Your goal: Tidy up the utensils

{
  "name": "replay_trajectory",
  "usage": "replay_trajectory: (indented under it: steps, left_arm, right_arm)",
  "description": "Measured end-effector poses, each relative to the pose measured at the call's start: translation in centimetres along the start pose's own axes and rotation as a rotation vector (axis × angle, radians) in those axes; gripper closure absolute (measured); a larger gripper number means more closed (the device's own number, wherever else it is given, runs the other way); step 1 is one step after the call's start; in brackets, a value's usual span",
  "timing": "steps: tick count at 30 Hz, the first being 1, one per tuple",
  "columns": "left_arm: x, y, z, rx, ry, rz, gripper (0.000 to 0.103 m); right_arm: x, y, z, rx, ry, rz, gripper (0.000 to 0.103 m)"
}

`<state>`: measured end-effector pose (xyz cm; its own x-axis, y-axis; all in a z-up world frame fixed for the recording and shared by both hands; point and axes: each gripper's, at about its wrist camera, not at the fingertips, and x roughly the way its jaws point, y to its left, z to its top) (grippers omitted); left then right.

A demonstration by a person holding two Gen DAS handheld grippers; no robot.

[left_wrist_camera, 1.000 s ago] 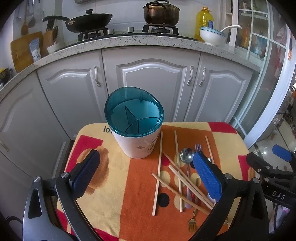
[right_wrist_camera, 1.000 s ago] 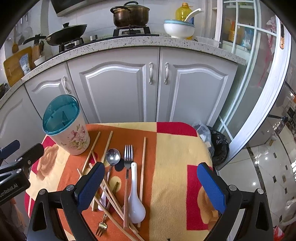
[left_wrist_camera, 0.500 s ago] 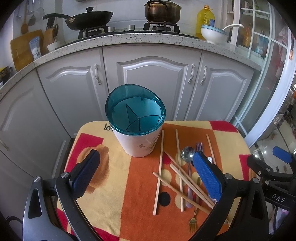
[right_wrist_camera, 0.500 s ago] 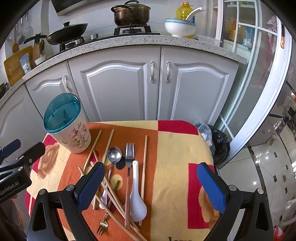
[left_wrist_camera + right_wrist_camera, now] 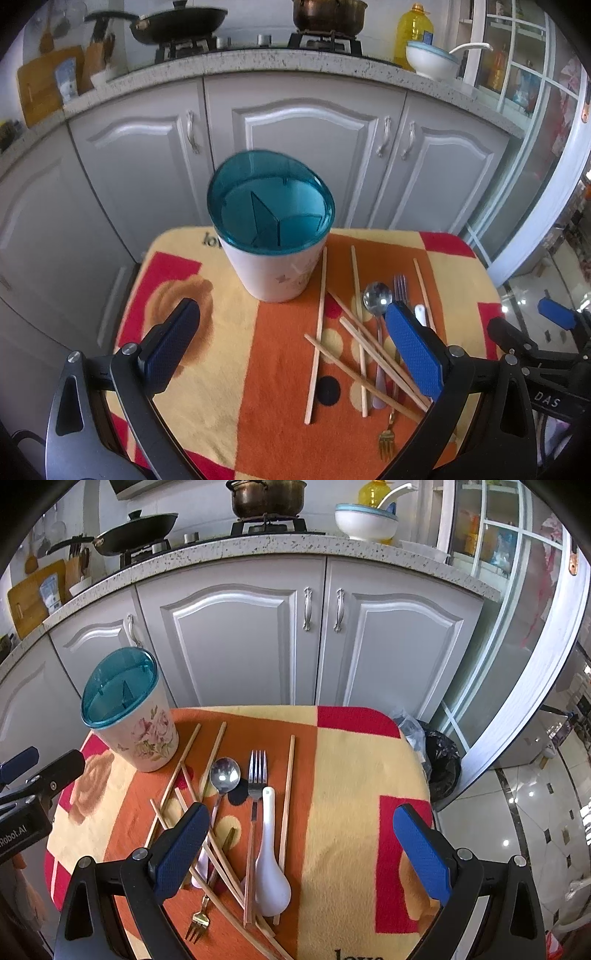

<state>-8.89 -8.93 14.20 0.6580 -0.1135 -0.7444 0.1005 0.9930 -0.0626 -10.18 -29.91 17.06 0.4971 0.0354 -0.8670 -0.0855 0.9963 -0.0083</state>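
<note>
A white floral utensil holder with a teal divided top [image 5: 271, 229] [image 5: 129, 716] stands at the table's back left. Loose on the cloth to its right lie several wooden chopsticks [image 5: 318, 332] [image 5: 286, 805], a metal spoon [image 5: 223, 775] [image 5: 376, 295], a silver fork [image 5: 256, 771], a white ceramic spoon [image 5: 269, 860] and a small gold fork [image 5: 199, 919] [image 5: 387, 439]. My left gripper [image 5: 291, 350] hovers open in front of the holder. My right gripper [image 5: 301, 853] hovers open above the ceramic spoon. Neither holds anything.
The small table wears an orange, yellow and red cloth [image 5: 354, 782] [image 5: 207, 369]. Grey cabinet doors [image 5: 236, 642] stand close behind. A black bin bag [image 5: 441, 764] sits on the floor at the right. Pans and a bowl are on the counter above.
Both grippers have drawn back and risen slightly, so the holder and utensils sit lower in each view. Nothing on the table has moved.
</note>
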Motion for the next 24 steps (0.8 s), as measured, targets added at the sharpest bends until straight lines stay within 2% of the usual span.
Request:
replay_trajectory:
  steps: [4, 8, 10, 12, 14, 15, 16, 18, 20, 22, 24]
  left_arm:
    - [1.1, 0.8, -1.0, 0.023, 0.019, 0.009, 0.002]
    - [2.6, 1.4, -2.1, 0.058, 0.072, -0.009, 0.002]
    - [3.6, 1.4, -2.8, 0.069, 0.107, -0.031, 0.006]
    - [4.6, 1.2, -3.3, 0.081, 0.154, -0.06, 0.026]
    - [5.6, 0.9, -3.7, 0.084, 0.206, -0.082, 0.033]
    - [6.0, 0.9, -3.8, 0.077, 0.221, -0.094, 0.036]
    - [6.3, 1.0, -4.0, 0.067, 0.23, -0.107, 0.038]
    - [6.6, 1.1, -4.2, 0.061, 0.236, -0.116, 0.038]
    - [6.9, 1.3, -4.4, 0.067, 0.251, -0.113, 0.038]
    - [7.1, 1.5, -4.5, 0.064, 0.265, -0.113, 0.038]
    - [7.3, 1.7, -4.8, 0.055, 0.279, -0.124, 0.038]
  right_arm:
    - [1.2, -0.4, -0.7, -0.023, 0.032, 0.02, 0.003]
    - [2.9, -0.5, -1.6, -0.071, 0.077, 0.033, 0.004]
    - [3.6, -0.3, -1.9, -0.101, 0.08, 0.025, 0.013]
    - [4.2, -0.3, -2.0, -0.103, 0.083, 0.046, 0.022]
    - [5.1, -0.4, -2.0, -0.087, 0.11, 0.095, 0.033]
    - [5.5, -0.4, -1.9, -0.076, 0.128, 0.128, 0.043]
    - [5.8, -0.3, -1.8, -0.066, 0.139, 0.162, 0.047]
    - [6.2, 0.1, -1.6, -0.053, 0.147, 0.241, 0.048]
    - [6.9, 1.5, -1.3, -0.084, 0.154, 0.299, 0.054]
    - [7.9, 3.0, -1.2, -0.114, 0.177, 0.35, 0.067]
    - [9.1, 4.5, -1.3, -0.134, 0.205, 0.392, 0.073]
